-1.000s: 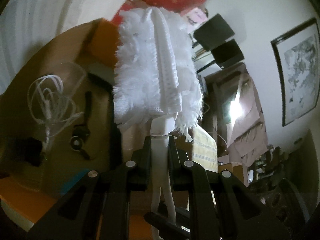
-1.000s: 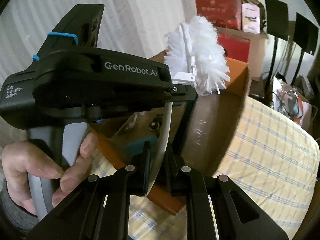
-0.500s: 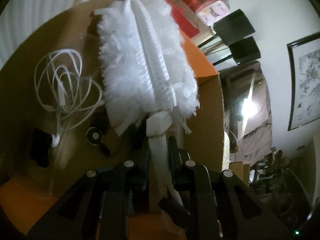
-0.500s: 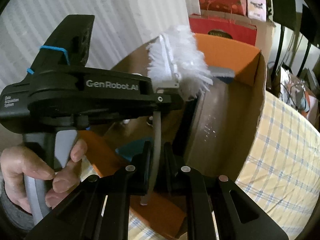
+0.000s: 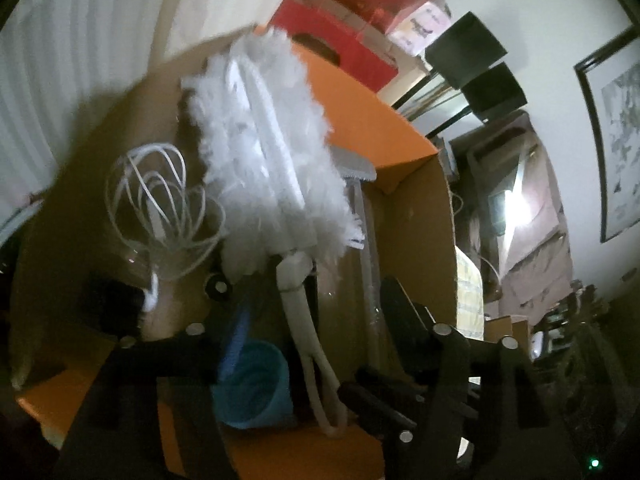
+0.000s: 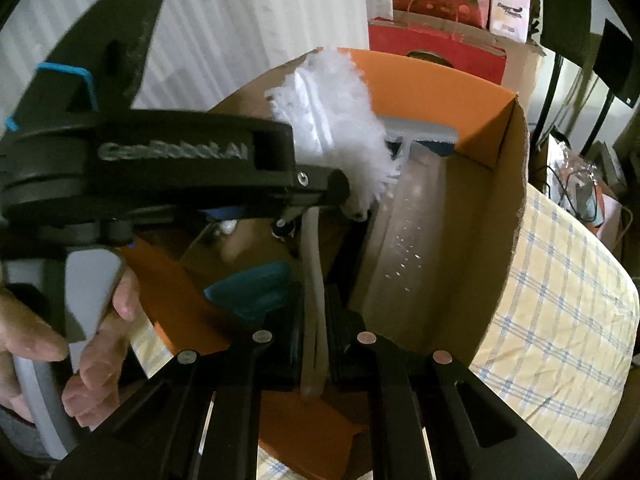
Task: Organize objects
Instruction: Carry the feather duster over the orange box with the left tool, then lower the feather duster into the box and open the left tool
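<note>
Duster (image 6: 336, 120) upright, fluffy head up over box (image 6: 504, 184), handle clamped in right fingers (image 6: 290, 320); left fingers (image 5: 168, 364) apart.

Left hand-held gripper (image 6: 320, 196) hides duster (image 6: 336, 120) base.

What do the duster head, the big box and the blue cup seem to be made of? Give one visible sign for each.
Duster head: soft white synthetic fibre, probably; fluffy, frayed strips.
Big box: cardboard, matte brown inside, orange-faced flaps, creased folds.
Blue cup: likely plastic; smooth, even colour, thin rim.
</note>
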